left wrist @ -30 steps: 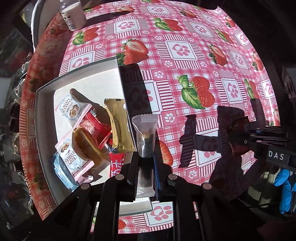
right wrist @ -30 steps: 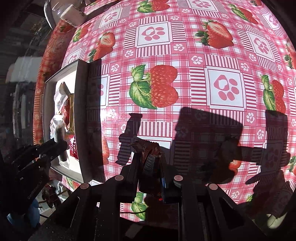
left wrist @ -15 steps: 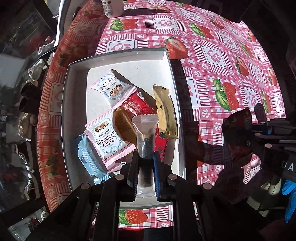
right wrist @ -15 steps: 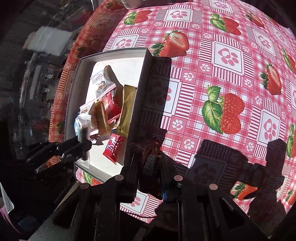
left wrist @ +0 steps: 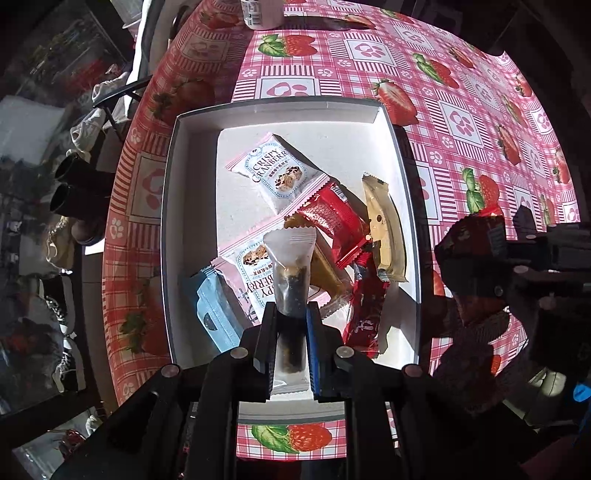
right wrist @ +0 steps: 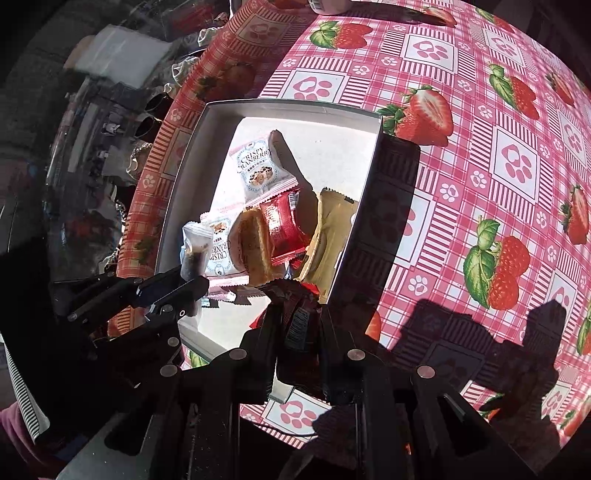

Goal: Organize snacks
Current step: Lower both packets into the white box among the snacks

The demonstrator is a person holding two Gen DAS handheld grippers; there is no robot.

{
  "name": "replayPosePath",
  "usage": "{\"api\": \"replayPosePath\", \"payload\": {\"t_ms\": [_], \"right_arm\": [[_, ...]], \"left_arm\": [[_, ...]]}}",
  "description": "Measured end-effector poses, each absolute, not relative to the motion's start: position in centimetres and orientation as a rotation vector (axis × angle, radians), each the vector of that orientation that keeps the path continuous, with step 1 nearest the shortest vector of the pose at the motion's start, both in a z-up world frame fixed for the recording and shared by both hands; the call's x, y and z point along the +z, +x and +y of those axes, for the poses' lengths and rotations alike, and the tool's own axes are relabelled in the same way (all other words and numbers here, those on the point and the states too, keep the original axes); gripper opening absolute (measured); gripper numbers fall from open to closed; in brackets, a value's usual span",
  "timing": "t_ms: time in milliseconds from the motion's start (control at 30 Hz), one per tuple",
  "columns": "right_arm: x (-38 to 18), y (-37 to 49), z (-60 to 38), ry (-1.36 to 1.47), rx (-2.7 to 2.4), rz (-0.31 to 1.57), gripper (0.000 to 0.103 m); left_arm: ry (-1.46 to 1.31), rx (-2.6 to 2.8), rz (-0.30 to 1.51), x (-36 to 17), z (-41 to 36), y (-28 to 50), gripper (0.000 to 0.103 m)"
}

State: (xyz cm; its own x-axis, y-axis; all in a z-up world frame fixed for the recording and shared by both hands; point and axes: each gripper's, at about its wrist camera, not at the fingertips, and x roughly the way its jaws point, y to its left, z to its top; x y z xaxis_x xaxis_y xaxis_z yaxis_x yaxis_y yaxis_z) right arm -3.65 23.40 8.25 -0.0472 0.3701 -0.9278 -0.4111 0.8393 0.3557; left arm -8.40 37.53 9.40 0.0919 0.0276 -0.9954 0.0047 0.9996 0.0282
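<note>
A white open box (left wrist: 280, 107) on the strawberry tablecloth holds several snack packs: Crispy Cranberry packs (left wrist: 275, 171), a red pack (left wrist: 330, 218), a yellow bar (left wrist: 384, 236), a blue pack (left wrist: 216, 314). My left gripper (left wrist: 291, 314) is shut on a clear pouch of dark snack (left wrist: 290, 273) and holds it above the box's near half. My right gripper (right wrist: 297, 321) is shut on a dark red wrapped bar (right wrist: 299, 314) over the box's near right corner; it shows in the left wrist view (left wrist: 476, 251). The box also shows in the right wrist view (right wrist: 288, 107).
The table's left edge (left wrist: 147, 155) drops off beside the box, with shoes (left wrist: 62, 306) on the floor below. A white bottle (left wrist: 260, 14) stands at the far edge. Open tablecloth (right wrist: 498, 166) stretches right of the box.
Both grippers moved left and forward over the box with their snacks still held. The box now sits more centred under the left gripper.
</note>
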Motion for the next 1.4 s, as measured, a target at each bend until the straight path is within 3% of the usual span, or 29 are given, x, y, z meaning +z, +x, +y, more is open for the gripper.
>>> {"api": "replayPosePath", "payload": {"t_ms": [1400], "right_arm": [[8.2, -1.8, 25.8, -0.030, 0.650, 1.508, 0.020]], "left_arm": [[0.030, 0.019, 1.504, 8.3, 39.4, -6.2, 0.016]]}}
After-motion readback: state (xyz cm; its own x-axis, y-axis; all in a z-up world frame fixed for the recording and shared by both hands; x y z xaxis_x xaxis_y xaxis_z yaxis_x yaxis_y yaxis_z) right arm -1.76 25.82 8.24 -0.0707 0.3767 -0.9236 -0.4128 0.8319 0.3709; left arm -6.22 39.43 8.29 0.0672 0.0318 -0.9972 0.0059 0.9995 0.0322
